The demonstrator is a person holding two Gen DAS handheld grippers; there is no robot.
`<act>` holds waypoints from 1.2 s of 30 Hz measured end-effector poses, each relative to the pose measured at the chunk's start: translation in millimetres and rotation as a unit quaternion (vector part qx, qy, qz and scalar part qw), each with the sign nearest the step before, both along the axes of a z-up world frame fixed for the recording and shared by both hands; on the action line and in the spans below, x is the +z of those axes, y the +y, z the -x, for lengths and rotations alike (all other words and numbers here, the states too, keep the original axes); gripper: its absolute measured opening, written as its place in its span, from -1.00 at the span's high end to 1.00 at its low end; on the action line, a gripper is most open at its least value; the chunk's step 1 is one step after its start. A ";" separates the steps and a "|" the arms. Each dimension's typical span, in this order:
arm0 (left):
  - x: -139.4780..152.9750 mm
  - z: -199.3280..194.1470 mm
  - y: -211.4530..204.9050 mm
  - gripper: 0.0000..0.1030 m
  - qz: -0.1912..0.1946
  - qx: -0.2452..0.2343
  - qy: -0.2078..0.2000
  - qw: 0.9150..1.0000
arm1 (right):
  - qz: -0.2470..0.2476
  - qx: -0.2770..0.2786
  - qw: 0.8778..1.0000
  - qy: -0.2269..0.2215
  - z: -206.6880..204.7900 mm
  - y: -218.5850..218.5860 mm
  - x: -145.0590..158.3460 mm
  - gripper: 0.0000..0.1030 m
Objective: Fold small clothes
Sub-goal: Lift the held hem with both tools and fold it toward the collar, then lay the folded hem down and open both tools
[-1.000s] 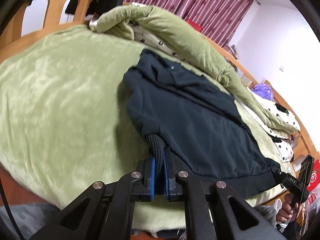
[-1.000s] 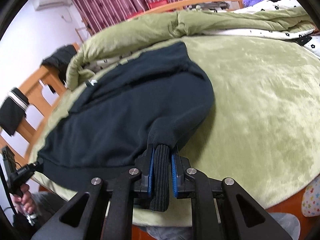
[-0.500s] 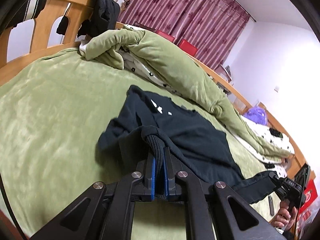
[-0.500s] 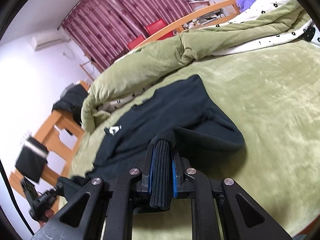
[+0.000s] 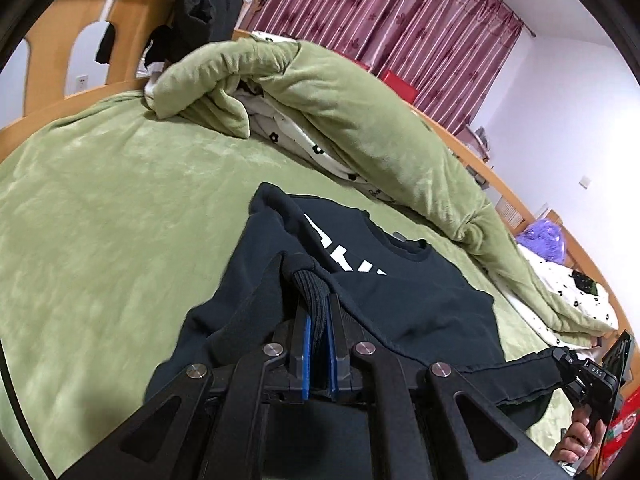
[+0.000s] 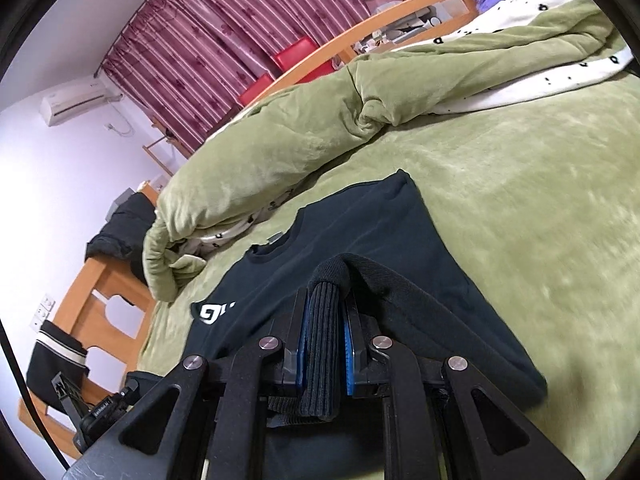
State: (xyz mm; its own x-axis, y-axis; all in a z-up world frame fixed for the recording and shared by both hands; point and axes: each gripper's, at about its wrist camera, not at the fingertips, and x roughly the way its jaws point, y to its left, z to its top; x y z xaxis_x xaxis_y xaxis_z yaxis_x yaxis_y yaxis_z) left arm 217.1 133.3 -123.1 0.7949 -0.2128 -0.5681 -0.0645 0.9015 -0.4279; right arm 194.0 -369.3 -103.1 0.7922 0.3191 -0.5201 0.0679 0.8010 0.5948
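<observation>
A dark navy sweatshirt (image 5: 416, 304) with white chest lettering lies on the green bed cover; it also shows in the right wrist view (image 6: 360, 236). My left gripper (image 5: 319, 322) is shut on a ribbed part of its hem, lifted and folded over the body. My right gripper (image 6: 325, 320) is shut on the ribbed hem at the other side, also lifted over the body. The neck opening points away from me. The right gripper shows far right in the left view (image 5: 588, 376).
A rolled green quilt (image 5: 360, 108) with a white flowered lining lies along the far side of the bed. A wooden headboard (image 5: 120, 32) with dark clothes hung on it stands at the left. Bare green cover (image 6: 540, 200) lies to the right of the sweatshirt.
Both grippers have lifted the hem and carried it forward over the sweatshirt's body toward the collar. The chest lettering has come into view.
</observation>
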 end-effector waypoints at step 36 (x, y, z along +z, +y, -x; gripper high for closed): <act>-76.6 86.8 -12.1 -0.26 0.012 -0.014 0.086 0.996 | 0.132 0.061 0.981 0.130 84.8 40.5 -93.8 -0.05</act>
